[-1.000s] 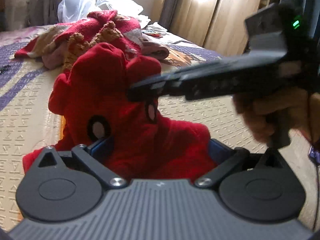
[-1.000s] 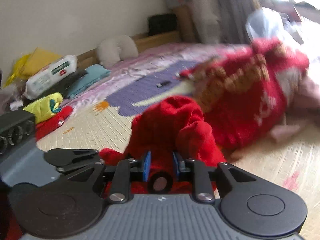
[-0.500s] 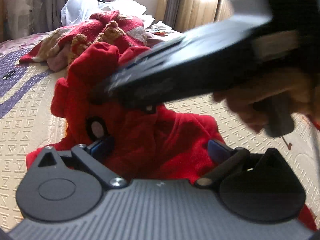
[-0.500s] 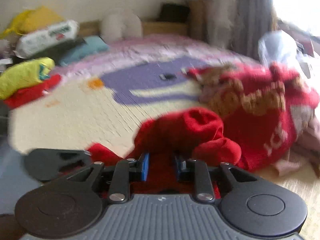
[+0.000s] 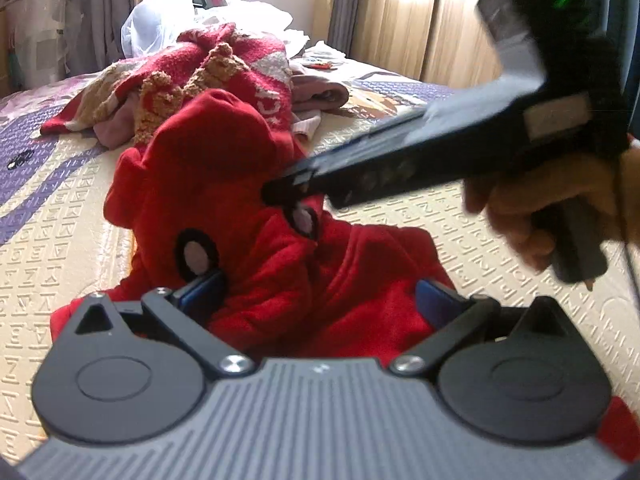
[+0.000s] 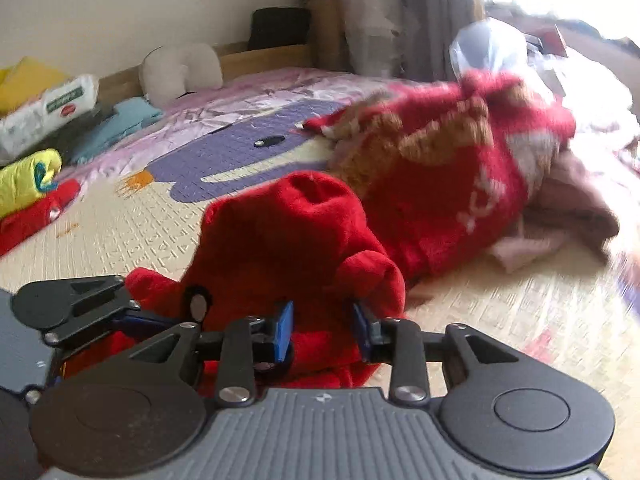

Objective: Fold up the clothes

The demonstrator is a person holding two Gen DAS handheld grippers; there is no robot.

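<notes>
My right gripper (image 6: 322, 330) is opening around the red fleece garment (image 6: 280, 240); left gripper (image 5: 320, 300) spread wide. The bunched fabric at twelve o'clock may slump, undoing my fold.

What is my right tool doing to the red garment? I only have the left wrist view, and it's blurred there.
Observer: In the right wrist view the right tool has its jaws opening, with the red garment bunched between its blue pads.
Operator: Is anything folded yet?
Observer: It looks so: a yellow piece lies against a red piece at that view's left edge.
Operator: Anything else nearby?
Observer: A white wipes pack sits just behind them.
</notes>
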